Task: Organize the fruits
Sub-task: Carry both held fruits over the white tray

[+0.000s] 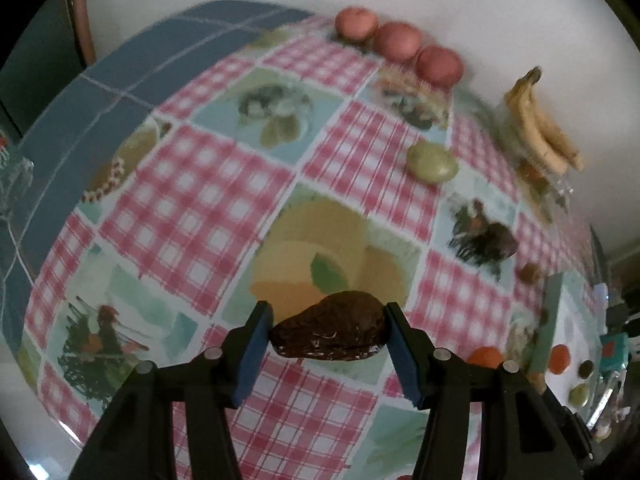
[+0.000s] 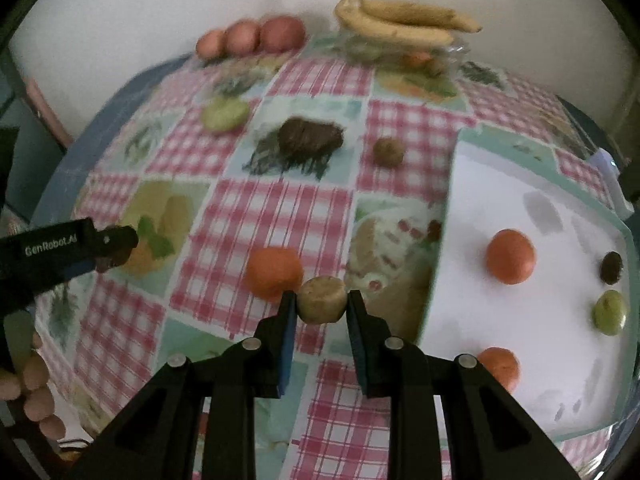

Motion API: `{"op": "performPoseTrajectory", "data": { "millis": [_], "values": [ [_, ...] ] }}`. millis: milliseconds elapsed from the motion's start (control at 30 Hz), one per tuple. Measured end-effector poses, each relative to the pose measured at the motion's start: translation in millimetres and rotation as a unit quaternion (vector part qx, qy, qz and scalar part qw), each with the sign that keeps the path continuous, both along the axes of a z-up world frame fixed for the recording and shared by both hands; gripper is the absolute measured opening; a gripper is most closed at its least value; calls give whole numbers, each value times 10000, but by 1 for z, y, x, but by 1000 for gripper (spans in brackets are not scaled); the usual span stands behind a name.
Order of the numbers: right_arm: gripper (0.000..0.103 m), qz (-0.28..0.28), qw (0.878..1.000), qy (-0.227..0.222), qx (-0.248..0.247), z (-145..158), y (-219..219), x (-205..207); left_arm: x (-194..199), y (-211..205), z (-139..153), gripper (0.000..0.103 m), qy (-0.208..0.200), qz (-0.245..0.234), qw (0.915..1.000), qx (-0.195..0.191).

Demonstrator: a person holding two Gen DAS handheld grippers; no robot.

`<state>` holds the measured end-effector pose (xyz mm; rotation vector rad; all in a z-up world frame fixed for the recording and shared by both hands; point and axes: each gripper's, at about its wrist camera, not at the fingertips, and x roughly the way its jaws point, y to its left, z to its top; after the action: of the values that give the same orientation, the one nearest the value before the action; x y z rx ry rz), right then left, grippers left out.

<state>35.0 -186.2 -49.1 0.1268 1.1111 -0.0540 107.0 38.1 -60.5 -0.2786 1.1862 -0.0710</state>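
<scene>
Both grippers loaded at once. Left gripper clamped on a dark brown avocado, pads pressing its two ends, fruit carried crosswise above the checked tablecloth. Right gripper closed tight on a small tan fruit, lifted clear of the cloth, just right of a loose orange. White tray at the near right, already holding two oranges, a green fruit and a small dark one; probably the sorting target, hence both fruits held pointing steeply down, ready for lowering. Three red apples lined up at the far edge by the wall, bananas on a glass bowl far right, one green fruit and a brown kiwi loose on the cloth, apparently awaiting sorting.
</scene>
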Motion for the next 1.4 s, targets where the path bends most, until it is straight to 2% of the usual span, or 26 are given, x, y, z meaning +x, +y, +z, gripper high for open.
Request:
{"op": "performPoseTrajectory", "data": {
  "millis": [167,400,500,633,800,1000,1067,1400],
  "values": [
    [26,-397,9987,-303,94,19,-21,-6,-6,-10,20,59,-334,-149,9993,-15],
    [26,-1228,9917,-341,179,30,-72,-21,-10,-35,30,59,-510,-446,9977,-92],
    [26,-1766,9833,-378,241,33,-107,-36,-16,-53,34,59,-562,-688,9960,-95],
    [26,-2550,9658,-388,275,31,-155,-62,-29,-86,41,59,-708,-1152,9908,57],
    [26,-3281,9440,-261,222,22,-199,-92,-51,-135,43,59,-752,-1967,9776,-50],
    [26,-3765,9259,-319,-11,26,-222,-117,-79,-187,41,59,-938,-2878,9531,2],
    [26,-3828,9233,-328,20,26,-226,-121,-85,-198,41,59,-990,-3064,9467,-46],
    [26,-3843,9229,-239,56,20,-230,-124,-92,-244,26,59,-1117,-3530,9289,30]
  ]
}}
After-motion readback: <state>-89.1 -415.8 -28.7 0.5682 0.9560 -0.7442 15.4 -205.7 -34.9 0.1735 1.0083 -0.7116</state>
